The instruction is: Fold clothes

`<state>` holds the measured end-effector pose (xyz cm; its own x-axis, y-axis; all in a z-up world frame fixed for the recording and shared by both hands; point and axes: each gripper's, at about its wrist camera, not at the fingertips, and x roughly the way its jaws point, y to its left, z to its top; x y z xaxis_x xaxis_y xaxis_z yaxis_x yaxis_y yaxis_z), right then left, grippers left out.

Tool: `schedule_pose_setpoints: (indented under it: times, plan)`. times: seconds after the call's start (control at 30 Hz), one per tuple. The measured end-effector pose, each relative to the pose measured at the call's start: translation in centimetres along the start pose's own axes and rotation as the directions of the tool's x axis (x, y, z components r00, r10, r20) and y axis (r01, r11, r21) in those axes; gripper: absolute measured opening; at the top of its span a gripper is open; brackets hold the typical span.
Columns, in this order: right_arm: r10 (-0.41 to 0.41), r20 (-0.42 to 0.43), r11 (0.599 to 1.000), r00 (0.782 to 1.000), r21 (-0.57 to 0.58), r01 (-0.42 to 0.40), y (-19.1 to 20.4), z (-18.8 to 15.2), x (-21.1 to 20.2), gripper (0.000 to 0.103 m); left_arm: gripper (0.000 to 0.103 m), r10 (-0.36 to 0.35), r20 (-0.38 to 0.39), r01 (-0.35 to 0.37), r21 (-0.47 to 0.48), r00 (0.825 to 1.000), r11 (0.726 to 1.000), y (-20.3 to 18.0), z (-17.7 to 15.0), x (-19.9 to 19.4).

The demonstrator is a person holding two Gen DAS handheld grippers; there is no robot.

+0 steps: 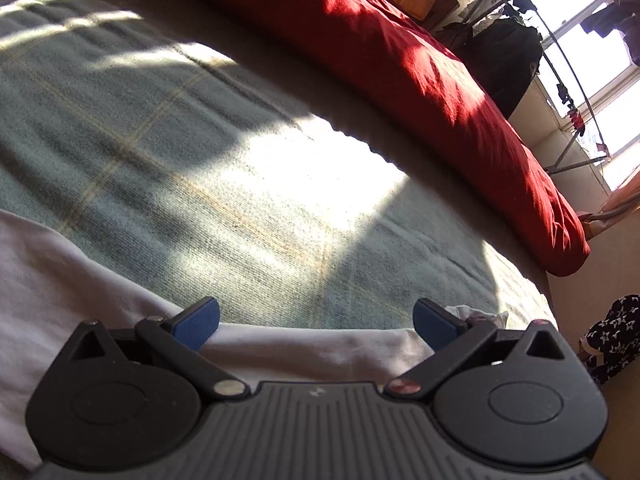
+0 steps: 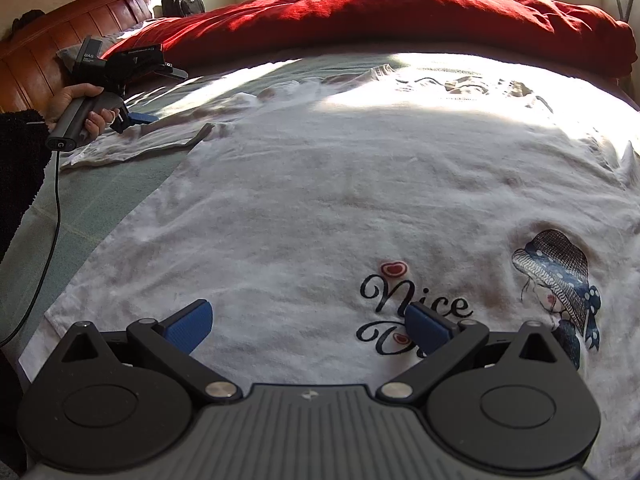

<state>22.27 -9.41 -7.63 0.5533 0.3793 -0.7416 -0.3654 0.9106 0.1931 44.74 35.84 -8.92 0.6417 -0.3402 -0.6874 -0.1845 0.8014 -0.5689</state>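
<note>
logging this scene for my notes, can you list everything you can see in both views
t-shirt: one, white with a "Nice" script and a hat-figure print, spread flat on the blanket
blanket: one, grey-green with faint yellow check, covering the bed
duvet: one, red, bunched along the far side of the bed
headboard: one, reddish-brown wood, far left in the right wrist view
backpack: one, dark, on the floor beyond the bed
patterned cloth: one, black with white print, beside the bed at right
left gripper: one, black with blue pads, open above a sleeve of the shirt
right gripper: one, black with blue pads, open over the shirt's print
hand: one, with a dark fuzzy sleeve, holding the left gripper's handle
</note>
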Motion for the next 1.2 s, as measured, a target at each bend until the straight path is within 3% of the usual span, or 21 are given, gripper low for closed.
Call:
schedule_pose_setpoints:
  times: [0.23,0.37,0.47,0.7,0.83,0.9,0.97,1.2]
  plan:
    - [-0.012,0.008,1.000,1.000,-0.020,0.012,0.2,-0.1,0.2,0.103,0.102,-0.010,-0.021,0.011,0.043,1.000,0.999,0.1,-1.3,-2.1]
    - [-0.014,0.010,1.000,1.000,-0.023,0.014,0.3,-0.2,0.2,0.103,0.102,-0.026,-0.055,0.028,0.041,0.998,0.999,-0.3,-1.1,-1.3]
    - [-0.012,0.008,1.000,1.000,-0.021,0.012,0.2,-0.2,0.2,0.103,0.102,0.009,-0.076,-0.005,0.057,0.997,0.998,-0.5,-1.4,-0.1]
    - [-0.013,0.008,1.000,1.000,-0.027,0.013,0.3,-0.3,0.2,0.103,0.102,0.038,0.007,-0.038,0.029,0.999,0.999,-0.3,0.0,2.4]
    - [-0.007,0.006,1.000,1.000,-0.029,0.007,0.2,-0.3,0.2,0.103,0.100,0.036,0.075,-0.039,0.034,0.997,0.999,-0.9,0.9,1.0]
    - [-0.006,0.008,0.999,1.000,-0.034,0.006,0.2,-0.3,0.2,0.103,0.092,0.044,0.109,-0.055,0.100,0.993,0.994,-1.3,1.0,-0.5]
    - [-0.006,0.010,0.999,1.000,-0.037,0.006,0.2,-0.3,0.2,0.103,0.067,0.084,0.120,-0.100,0.135,0.989,0.986,-1.4,1.3,-1.8]
    - [-0.004,0.016,0.999,1.000,-0.037,0.004,0.2,-0.4,0.1,0.103,0.064,0.124,0.035,-0.127,0.099,0.992,0.987,0.8,-0.1,-3.4]
